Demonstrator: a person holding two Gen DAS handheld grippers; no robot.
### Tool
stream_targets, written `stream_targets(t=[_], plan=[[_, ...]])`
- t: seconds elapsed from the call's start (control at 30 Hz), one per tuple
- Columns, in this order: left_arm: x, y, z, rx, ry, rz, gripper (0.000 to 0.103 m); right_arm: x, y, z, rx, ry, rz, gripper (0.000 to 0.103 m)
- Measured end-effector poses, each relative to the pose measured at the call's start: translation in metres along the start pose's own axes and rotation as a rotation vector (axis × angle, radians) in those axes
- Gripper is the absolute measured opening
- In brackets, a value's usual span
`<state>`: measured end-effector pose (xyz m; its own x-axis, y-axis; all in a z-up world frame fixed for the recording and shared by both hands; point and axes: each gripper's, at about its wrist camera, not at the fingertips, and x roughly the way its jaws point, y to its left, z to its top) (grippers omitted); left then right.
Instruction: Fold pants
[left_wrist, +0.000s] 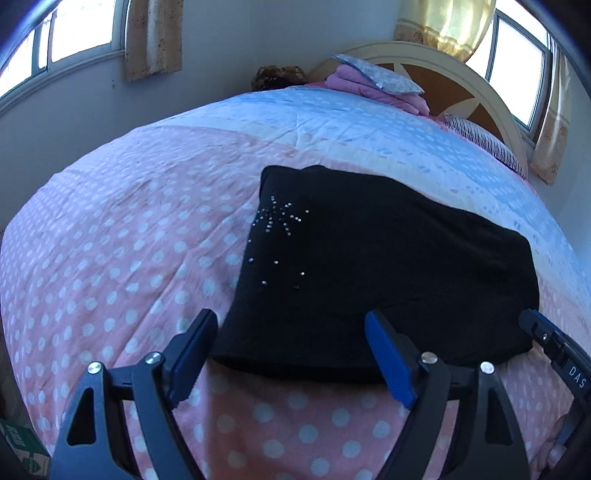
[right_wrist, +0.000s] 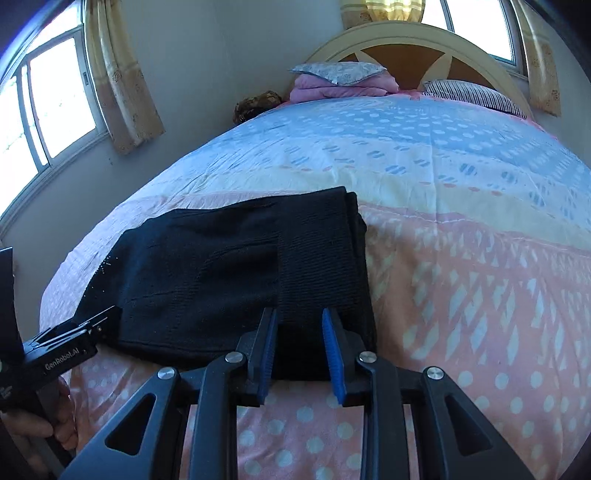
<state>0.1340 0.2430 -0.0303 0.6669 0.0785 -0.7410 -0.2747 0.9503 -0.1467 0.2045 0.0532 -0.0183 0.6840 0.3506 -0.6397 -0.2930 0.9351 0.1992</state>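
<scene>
Black pants (left_wrist: 376, 266) lie folded into a compact rectangle on the pink polka-dot bedspread (left_wrist: 129, 240), with a rhinestone star pattern on the left part. My left gripper (left_wrist: 291, 325) is open, its jaws wide apart over the near left edge of the pants, holding nothing. My right gripper (right_wrist: 299, 321) is open with a narrower gap, at the near right corner of the pants (right_wrist: 229, 273), where the ribbed waistband lies. The right gripper also shows in the left wrist view (left_wrist: 546, 339), and the left one in the right wrist view (right_wrist: 92, 325).
The bedspread turns blue and cream (right_wrist: 369, 147) toward the headboard (right_wrist: 399, 44). Folded pink bedding with a patterned pillow (right_wrist: 340, 79) and a striped pillow (right_wrist: 476, 94) lie at the head. Windows with curtains (right_wrist: 122, 85) flank the bed. A green box (left_wrist: 22, 443) stands at the lower left.
</scene>
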Motion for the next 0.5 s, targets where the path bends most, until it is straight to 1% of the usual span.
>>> stream_targets(t=[0.07, 0.17, 0.23, 0.3, 0.37, 0.43, 0.5], plan=[[-0.005, 0.000, -0.004, 0.001, -0.002, 0.013, 0.087, -0.002, 0.002, -0.001, -0.004, -0.001, -0.004, 0.028], [-0.015, -0.001, -0.010, 0.030, -0.010, 0.039, 0.087, -0.007, 0.004, -0.001, 0.001, -0.002, -0.008, 0.028], [-0.021, -0.002, -0.014, 0.032, -0.017, 0.044, 0.087, -0.023, 0.003, -0.009, 0.029, -0.027, -0.026, 0.028], [-0.027, -0.002, -0.019, 0.024, -0.017, 0.041, 0.087, -0.038, -0.001, -0.015, 0.065, -0.050, -0.026, 0.031], [-0.031, -0.005, -0.024, 0.026, -0.019, 0.036, 0.087, -0.053, -0.002, -0.028, 0.104, -0.066, -0.003, 0.040], [-0.037, -0.013, -0.033, 0.053, -0.016, 0.024, 0.087, -0.067, -0.002, -0.041, 0.124, -0.081, 0.007, 0.043], [-0.043, -0.019, -0.040, 0.075, -0.017, 0.013, 0.087, -0.078, 0.002, -0.049, 0.117, -0.090, 0.007, 0.044]])
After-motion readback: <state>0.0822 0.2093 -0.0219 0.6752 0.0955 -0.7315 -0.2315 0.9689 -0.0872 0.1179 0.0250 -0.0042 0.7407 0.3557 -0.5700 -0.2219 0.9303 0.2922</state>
